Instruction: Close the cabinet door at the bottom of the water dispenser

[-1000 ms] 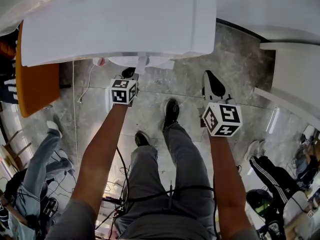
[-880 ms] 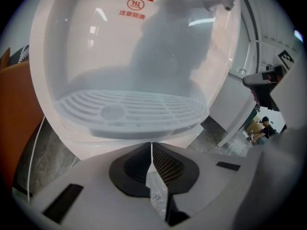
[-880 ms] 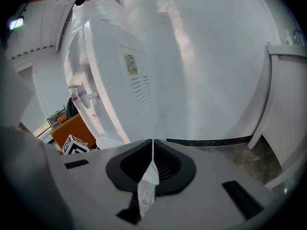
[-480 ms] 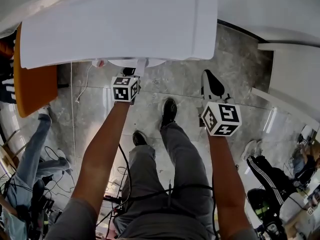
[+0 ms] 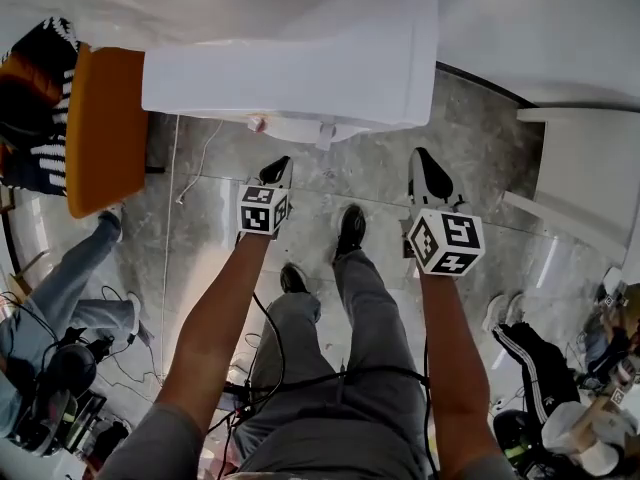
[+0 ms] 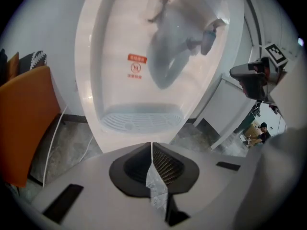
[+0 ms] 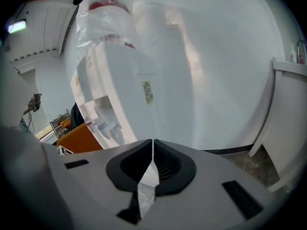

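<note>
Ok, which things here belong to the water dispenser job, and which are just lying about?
Job: water dispenser; left hand-held gripper and right hand-held gripper, both shut, empty. The cabinet door is not in view.
Lying about: orange chair; bystander's leg.

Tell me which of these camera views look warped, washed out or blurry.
Head view: the top of the water dispenser is blown out to nearly flat white, and straight edges bend toward the borders. Left gripper view: strong fisheye with black corners; the dispenser bows outward, with soft glare in its tap recess. Right gripper view: the same fisheye, with the dispenser's side pale and low in contrast.
</note>
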The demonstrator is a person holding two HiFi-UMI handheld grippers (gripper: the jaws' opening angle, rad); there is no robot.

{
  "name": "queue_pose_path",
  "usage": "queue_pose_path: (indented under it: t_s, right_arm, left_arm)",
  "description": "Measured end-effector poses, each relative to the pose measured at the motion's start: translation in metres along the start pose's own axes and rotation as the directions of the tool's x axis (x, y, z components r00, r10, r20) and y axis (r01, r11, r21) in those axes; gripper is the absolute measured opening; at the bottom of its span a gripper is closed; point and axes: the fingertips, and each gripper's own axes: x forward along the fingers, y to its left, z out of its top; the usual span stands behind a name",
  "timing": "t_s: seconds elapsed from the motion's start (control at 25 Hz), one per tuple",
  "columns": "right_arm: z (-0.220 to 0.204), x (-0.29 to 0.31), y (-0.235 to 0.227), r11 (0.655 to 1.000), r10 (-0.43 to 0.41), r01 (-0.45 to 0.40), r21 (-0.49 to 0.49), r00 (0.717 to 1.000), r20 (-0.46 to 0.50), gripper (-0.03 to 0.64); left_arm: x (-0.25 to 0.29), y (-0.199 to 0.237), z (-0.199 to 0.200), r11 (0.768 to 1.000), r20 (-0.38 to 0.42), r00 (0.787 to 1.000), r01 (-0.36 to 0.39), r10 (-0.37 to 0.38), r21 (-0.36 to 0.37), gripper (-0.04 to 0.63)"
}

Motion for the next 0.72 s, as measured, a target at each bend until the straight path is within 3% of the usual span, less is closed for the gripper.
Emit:
queue_pose_path:
  t_s: [0.28,0.56,0.72]
  right_arm:
    - [0.047,-0.03,0.036,0.999,0.035,-0.035,-0.007,0.998,0.06,0.032]
    - [0.14,-0.117,0.078,0.999,0.048,-0.043,-0.034,0.987,0.155,0.031]
    - [0.244,-0.142,0.167,0.991,0.07,-0.048,-0.125,0.982,0.176,0.031]
  left_arm:
    - [-0.096,0.001,0.079,0.998,0.184,0.983,-0.039,0.029,0.055,0.018]
    - [-0.245,-0.025,0.191,0.992,0.381,0.924,-0.07,0.024,0.109,0.018]
    - [-0.353,0.012,0.289,0.994,0.491,0.871,-0.057,0.004,0.093,0.018]
